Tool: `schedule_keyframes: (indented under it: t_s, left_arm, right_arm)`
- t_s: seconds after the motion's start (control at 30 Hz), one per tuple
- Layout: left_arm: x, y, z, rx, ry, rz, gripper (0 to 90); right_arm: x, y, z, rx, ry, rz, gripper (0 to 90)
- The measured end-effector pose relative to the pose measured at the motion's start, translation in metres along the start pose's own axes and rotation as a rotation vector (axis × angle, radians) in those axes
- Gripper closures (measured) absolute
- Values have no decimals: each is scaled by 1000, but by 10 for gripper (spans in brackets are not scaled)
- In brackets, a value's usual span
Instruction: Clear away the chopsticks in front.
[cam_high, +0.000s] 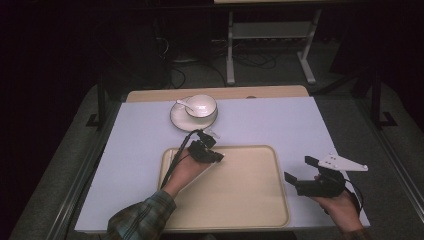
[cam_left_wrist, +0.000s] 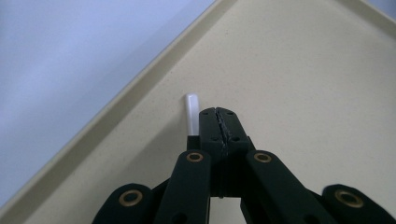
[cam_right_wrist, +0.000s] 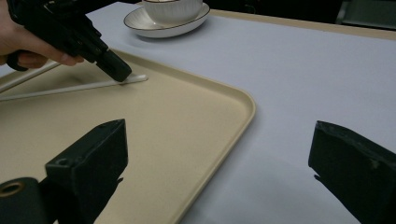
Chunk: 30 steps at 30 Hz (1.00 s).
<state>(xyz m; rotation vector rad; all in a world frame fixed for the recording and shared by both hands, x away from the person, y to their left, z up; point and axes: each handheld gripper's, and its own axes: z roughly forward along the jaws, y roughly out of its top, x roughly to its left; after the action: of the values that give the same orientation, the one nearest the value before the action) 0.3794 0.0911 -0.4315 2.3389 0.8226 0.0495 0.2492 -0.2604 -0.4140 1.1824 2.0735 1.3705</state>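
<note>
The left gripper (cam_left_wrist: 218, 122) has its jaws clamped together over the beige tray (cam_high: 250, 200), with a thin white stick (cam_left_wrist: 192, 114) poking out just beside their tips. From the right gripper view, that stick (cam_right_wrist: 74, 87) runs long and low across the tray's surface under the black jaws. The right gripper (cam_right_wrist: 219, 168) sits off the tray's right edge over the white table (cam_high: 280, 120), jaws spread wide and holding nothing. At the table's far side, a white cup (cam_high: 201, 105) stands on a saucer (cam_high: 179, 119).
</note>
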Motion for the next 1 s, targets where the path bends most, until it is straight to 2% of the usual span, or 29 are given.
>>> schedule_keyframes:
  t_s: [0.17, 1.0]
  left_arm:
    - [3, -2, 3, 13, 5, -13, 897]
    - [31, -25, -24, 19, 76, -82, 898]
  right_arm:
    - [0, 0, -1, -2, -2, 0, 41]
    - [0, 0, -1, -2, -1, 0, 42]
